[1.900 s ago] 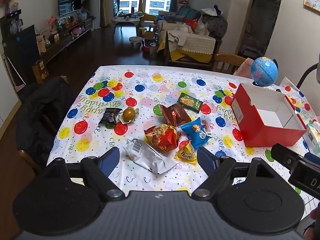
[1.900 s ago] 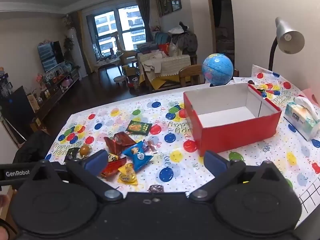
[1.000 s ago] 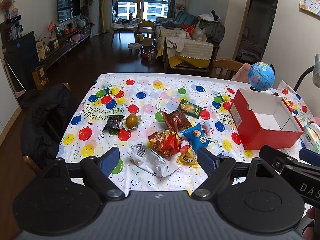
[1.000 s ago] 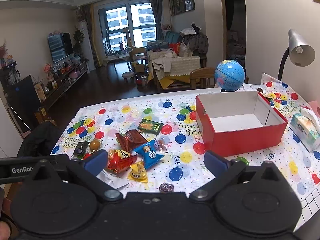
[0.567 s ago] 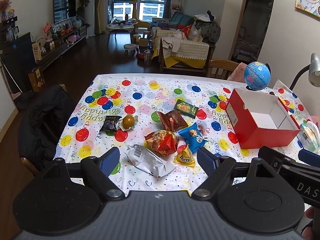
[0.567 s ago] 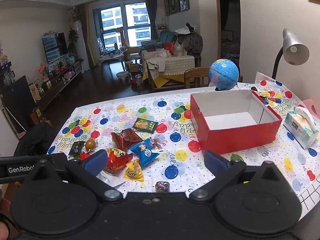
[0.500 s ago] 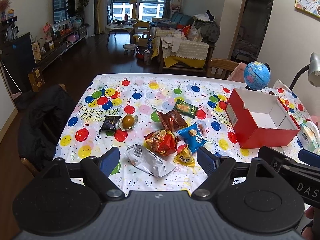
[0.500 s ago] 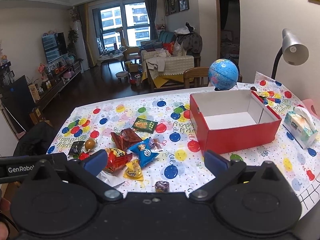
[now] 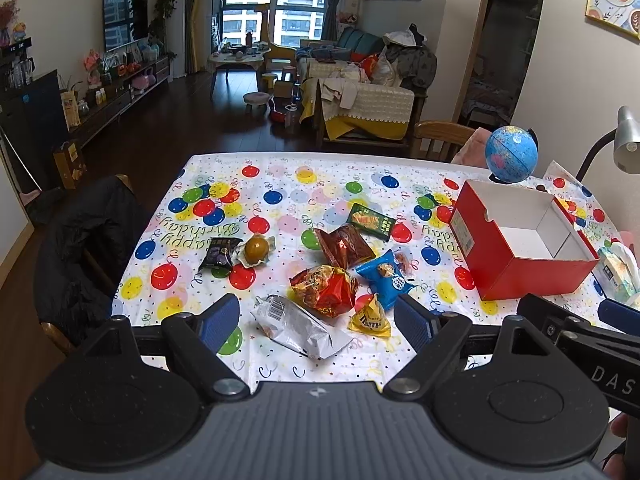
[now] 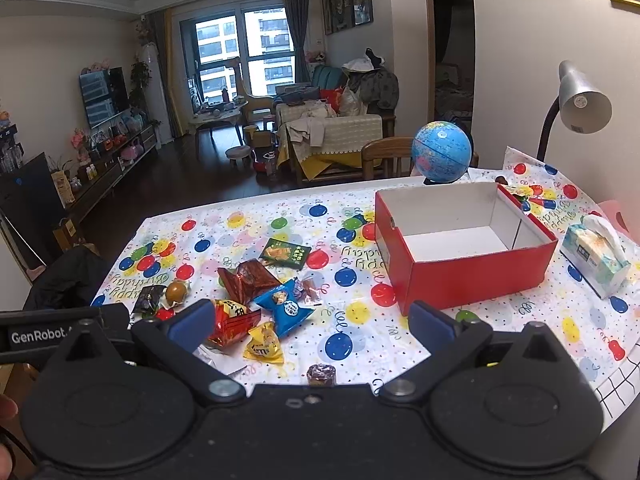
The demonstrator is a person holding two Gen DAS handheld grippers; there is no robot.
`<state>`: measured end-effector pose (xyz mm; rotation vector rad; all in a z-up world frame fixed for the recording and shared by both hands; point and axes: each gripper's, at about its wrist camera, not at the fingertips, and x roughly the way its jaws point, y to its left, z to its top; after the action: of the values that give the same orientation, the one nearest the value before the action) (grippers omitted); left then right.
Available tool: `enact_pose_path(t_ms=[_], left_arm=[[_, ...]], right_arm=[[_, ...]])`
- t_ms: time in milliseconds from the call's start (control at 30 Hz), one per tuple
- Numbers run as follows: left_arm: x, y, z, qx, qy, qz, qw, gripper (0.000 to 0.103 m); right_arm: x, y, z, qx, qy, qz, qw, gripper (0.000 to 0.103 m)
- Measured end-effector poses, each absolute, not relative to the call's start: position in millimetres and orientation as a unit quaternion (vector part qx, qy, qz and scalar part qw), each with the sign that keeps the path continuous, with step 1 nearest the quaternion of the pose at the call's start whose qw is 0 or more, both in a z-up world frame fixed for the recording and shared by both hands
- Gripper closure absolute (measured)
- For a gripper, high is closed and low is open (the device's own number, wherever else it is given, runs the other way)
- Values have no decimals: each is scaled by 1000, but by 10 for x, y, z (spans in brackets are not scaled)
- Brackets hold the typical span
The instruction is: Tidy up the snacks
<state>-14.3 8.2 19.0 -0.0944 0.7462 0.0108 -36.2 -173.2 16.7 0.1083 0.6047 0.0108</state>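
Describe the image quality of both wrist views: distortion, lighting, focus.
Left wrist view: strong fisheye bending with dark corner vignetting; even daylight; red box and silver snack packet sharp; slight glare on that packet. Right wrist view: same curved distortion, door frame bowed; bright window not blown out; desk lamp appears unlit; globe crisp.

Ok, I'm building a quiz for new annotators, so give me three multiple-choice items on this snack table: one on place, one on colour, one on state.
1. Where does the green packet lie?
A. inside the box
B. on the tablecloth, left of the box
C. under the globe

2. What colour is the outside of the box?
A. red
B. blue
C. silver

3. What state is the box in?
A. lidded
B. open and full of snacks
C. open with nothing in it

Answers: 1 B, it lies flat on the balloon tablecloth apart from the box. 2 A, its outer walls are red, its inside white. 3 C, only its bare white floor shows.
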Motion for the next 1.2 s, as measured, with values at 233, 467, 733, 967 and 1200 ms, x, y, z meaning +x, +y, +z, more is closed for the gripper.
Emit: enact_pose_path(t_ms=[233, 467, 733, 967, 1200], left_arm=[[-150, 96, 209, -43, 359, 1, 932, 18], [-187, 118, 231, -39, 351, -6, 936, 18], [-200, 156, 266, -41, 344, -5, 938, 18], [-179, 250, 305, -50, 337, -1, 940, 18], [-113, 311, 294, -55, 340, -2, 939, 18]], right_arm=[[-366, -1705, 185, 49, 290, 2, 956, 1], [-367, -1694, 189, 49, 291, -2, 956, 1], [-352, -1694, 200, 51, 289, -10, 956, 1], [-291, -1646, 211, 51, 287, -13, 957, 1], [-183, -1583, 186, 51, 295, 6, 954, 1]])
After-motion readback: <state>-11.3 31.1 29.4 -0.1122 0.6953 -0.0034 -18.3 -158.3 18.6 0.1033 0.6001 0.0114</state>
